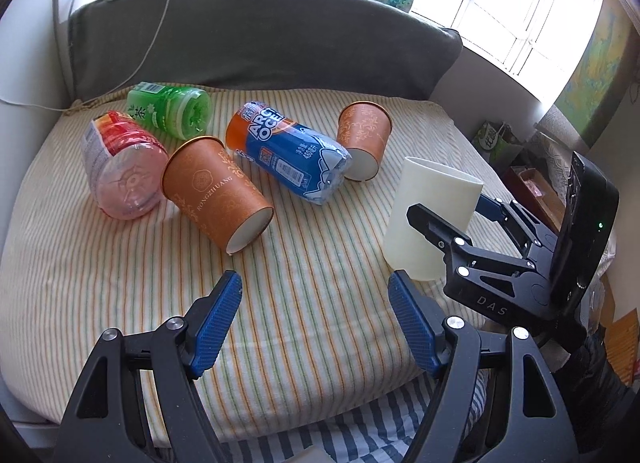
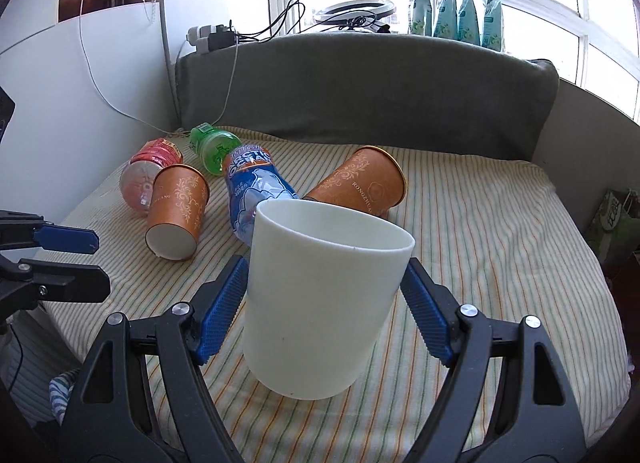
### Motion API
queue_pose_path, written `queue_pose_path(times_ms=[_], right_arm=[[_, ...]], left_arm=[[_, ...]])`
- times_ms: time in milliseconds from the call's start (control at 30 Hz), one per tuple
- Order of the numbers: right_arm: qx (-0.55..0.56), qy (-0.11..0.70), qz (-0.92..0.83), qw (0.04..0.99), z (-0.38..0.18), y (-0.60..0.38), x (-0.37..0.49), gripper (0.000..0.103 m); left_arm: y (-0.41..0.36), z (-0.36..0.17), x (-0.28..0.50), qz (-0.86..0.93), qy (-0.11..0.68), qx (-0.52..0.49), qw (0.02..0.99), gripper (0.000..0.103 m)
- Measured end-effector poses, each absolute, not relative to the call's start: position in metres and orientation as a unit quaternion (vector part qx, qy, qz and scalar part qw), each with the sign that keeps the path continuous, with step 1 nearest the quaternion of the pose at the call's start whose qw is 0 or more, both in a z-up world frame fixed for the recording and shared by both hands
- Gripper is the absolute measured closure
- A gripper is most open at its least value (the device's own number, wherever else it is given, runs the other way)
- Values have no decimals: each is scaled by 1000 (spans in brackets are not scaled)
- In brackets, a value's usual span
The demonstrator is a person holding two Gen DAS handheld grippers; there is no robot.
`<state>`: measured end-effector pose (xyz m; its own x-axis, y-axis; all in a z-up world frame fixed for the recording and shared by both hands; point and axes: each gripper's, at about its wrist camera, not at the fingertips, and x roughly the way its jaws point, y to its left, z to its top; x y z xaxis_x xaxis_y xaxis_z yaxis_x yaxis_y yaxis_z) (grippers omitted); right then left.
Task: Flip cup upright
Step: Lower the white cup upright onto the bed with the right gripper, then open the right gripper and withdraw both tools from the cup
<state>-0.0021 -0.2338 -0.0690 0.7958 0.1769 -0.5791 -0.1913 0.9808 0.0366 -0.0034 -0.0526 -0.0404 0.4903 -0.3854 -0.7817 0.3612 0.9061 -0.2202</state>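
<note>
The right gripper (image 2: 324, 303) is spread wide around the white cup (image 2: 320, 299), which stands mouth-up near the striped cushion's (image 2: 500, 231) front edge; whether the pads (image 2: 426, 313) touch it, I cannot tell. The left gripper (image 1: 316, 323) hangs spread, holding nothing

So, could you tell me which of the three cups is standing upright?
The white cup, between the right gripper fingers with its mouth up. Both orange paper cups, the nearer and the farther, lie on their sides on the striped cushion.
</note>
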Motion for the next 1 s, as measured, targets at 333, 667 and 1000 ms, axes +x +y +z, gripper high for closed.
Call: queue_pose_path(times_ms=[333, 667, 1000], right_arm=[[-5, 307, 99, 946, -70, -236, -16, 23], [22, 319, 115, 941, -69, -237, -27, 25], [44, 321, 118, 939, -65, -244, -37, 21]], left_arm=[[-53, -42, -10, -219, 456, -12, 862, 27], [-57, -39, -21, -226, 449, -8, 864, 27], [-58, -37, -32, -223, 441, -8, 869, 27]])
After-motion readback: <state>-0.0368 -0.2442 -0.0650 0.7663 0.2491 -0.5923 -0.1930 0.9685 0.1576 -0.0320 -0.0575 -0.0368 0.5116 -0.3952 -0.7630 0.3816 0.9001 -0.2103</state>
